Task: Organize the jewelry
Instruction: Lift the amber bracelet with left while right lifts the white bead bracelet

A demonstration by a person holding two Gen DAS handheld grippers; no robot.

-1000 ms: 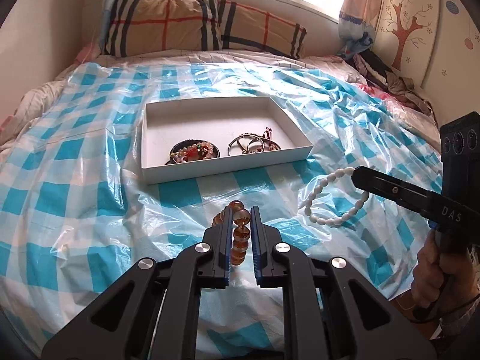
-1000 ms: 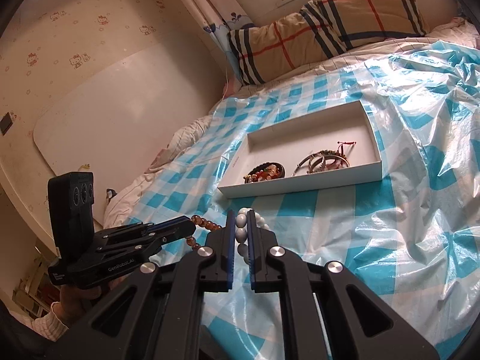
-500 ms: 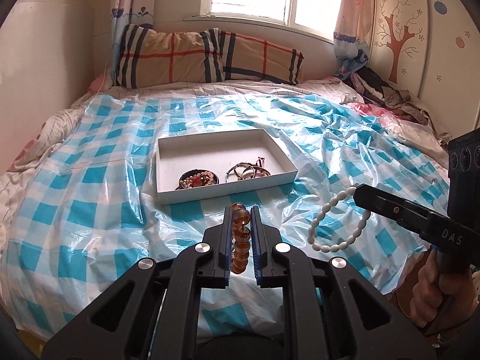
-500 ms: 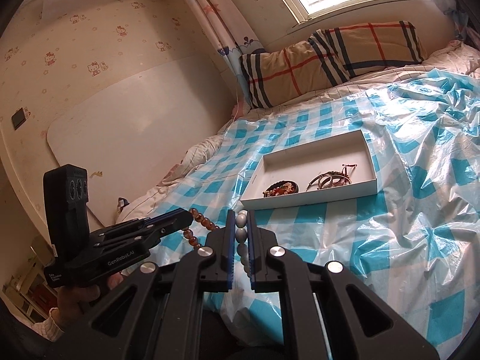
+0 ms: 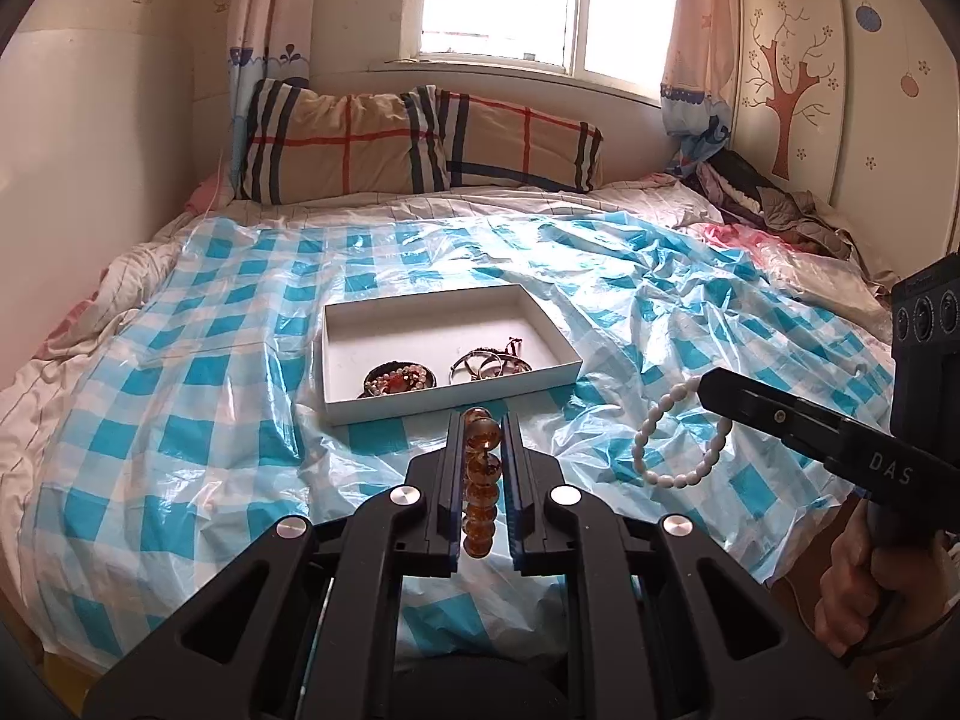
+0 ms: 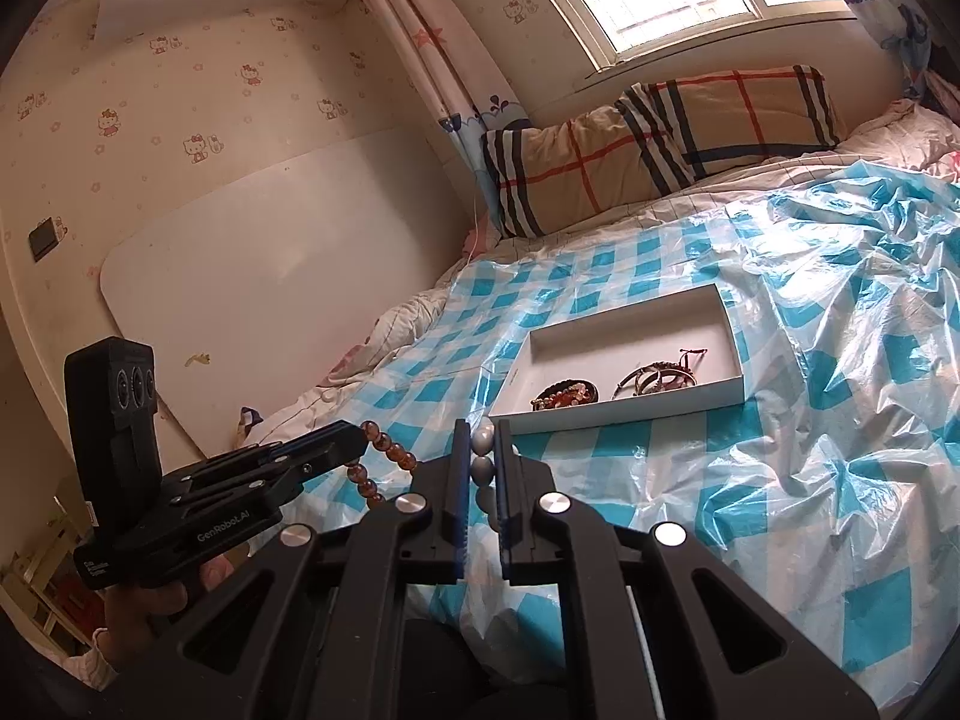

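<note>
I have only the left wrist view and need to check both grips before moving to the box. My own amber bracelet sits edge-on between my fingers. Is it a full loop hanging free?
Observer: Yes. In the right wrist view the amber bracelet hangs as an open loop from the left gripper, clear of the sheet.
Operator: And is the white bracelet properly between the right fingers?
Observer: The white bracelet sits between the pads of the right gripper, which is shut on it.
Operator: Anything left of my gripper I cannot see?
Observer: A white board leans against the wall beside the bed.
</note>
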